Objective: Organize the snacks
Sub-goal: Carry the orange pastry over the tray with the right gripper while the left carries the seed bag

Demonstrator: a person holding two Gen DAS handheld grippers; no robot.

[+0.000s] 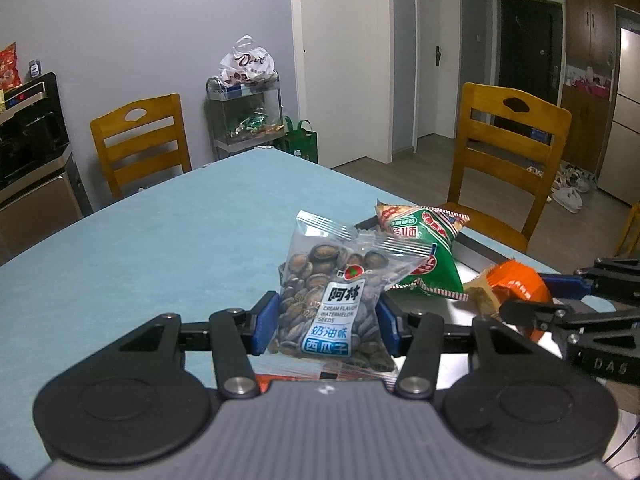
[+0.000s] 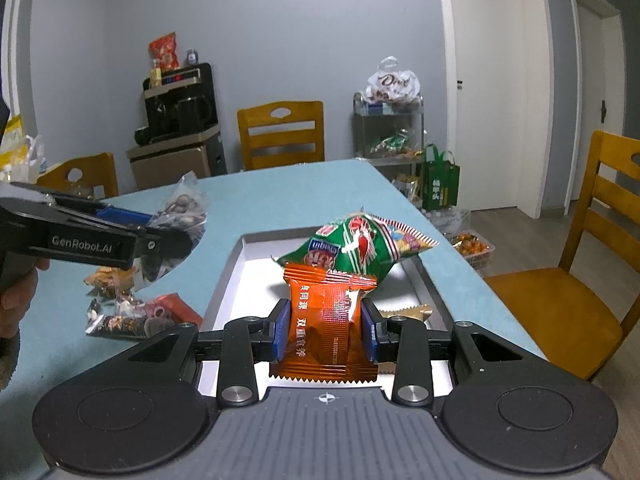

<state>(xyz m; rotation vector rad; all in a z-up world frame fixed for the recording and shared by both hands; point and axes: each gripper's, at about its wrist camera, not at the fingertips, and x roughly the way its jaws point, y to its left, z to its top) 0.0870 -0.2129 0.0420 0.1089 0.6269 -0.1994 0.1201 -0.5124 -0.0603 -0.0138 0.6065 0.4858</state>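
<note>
while the left gripper clamps the seed packet upright between its blue pads, above the table beside the tray, loose snacks lie on the table below it. further right, the right gripper pinches the orange packet at mid-height, upright over the tray. behind it, the green bag rests in the tray.
</note>
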